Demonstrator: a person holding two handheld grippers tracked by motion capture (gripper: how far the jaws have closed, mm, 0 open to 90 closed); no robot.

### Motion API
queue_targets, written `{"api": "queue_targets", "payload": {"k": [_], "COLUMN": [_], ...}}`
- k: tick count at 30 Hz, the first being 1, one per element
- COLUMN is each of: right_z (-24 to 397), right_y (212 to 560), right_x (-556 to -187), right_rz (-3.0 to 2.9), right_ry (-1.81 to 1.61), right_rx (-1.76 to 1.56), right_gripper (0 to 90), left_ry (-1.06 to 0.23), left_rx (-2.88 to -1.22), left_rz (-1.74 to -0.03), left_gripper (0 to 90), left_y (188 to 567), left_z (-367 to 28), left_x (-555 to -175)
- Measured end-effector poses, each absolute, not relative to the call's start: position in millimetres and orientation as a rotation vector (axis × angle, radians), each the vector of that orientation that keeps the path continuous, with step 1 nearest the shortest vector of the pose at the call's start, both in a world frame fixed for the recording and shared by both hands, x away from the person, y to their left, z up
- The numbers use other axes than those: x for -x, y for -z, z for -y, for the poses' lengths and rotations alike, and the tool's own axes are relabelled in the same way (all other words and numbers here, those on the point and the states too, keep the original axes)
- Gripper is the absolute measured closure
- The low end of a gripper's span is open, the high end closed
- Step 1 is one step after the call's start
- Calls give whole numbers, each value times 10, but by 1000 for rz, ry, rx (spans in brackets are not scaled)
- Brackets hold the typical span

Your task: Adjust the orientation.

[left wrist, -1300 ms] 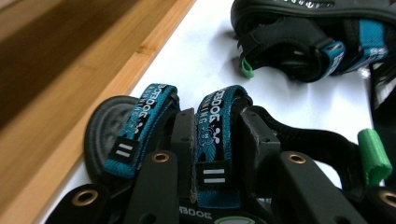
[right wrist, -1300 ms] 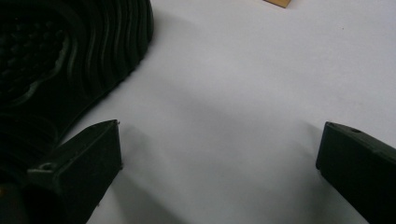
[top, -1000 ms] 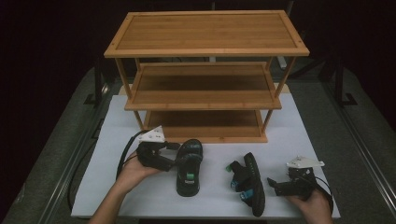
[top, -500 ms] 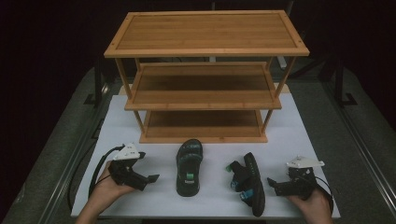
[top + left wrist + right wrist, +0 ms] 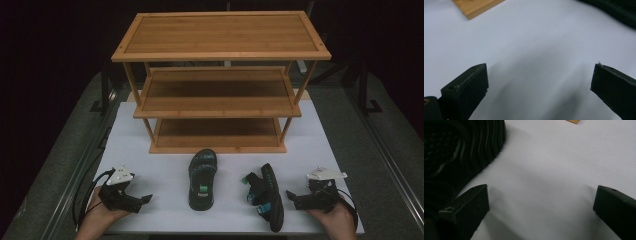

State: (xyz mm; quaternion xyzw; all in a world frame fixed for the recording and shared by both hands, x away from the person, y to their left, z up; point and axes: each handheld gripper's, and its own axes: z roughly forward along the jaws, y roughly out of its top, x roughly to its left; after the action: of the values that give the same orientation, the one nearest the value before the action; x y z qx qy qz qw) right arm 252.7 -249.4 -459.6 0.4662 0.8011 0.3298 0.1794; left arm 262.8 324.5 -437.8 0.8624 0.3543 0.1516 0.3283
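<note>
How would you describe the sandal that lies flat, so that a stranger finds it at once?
Find the wooden rack on the white table. Before its bottom shelf lie two black sandals; take the left sandal. It lies sole down, while the right sandal stands on its edge.

- your shelf rack [image 5: 220, 85] stands at the back of the worktop [image 5: 165, 165].
- before it lie two sandals: the flat sandal [image 5: 202, 179] left, the tipped sandal [image 5: 265, 196] right.

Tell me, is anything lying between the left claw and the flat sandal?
No. In the high view, only bare white table lies between the open left claw and the flat sandal.
</note>
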Motion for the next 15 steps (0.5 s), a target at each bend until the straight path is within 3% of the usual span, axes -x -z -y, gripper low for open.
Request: {"api": "queue_targets", "payload": {"k": [11,13,14,15], "right_z": [2493,2497,2519,2519], "right_y": [4585,4552,4497,4497], "right_x": [-2532,-2525,-2511,-2511], "right_rz": [-2271,-2269,-2283,-2283], "right_ry": [-926,-910,-936,-936], "right_rx": [-1322,-1331,-1333,-1333], "right_gripper": [7,81,242,242], "left_ry": [-395,-394,-396,-396], "left_rx": [-2224,-2223,-2222,-2222], "left_rz": [-931,-931,-930,-930], "left_gripper": [0,0,0,0], "left_y": [4524,4525,4525,4525], "left_z": [-3281,-3281,-3282,-3282], "left_x": [-2627,-2628,-2627,-2627]}}
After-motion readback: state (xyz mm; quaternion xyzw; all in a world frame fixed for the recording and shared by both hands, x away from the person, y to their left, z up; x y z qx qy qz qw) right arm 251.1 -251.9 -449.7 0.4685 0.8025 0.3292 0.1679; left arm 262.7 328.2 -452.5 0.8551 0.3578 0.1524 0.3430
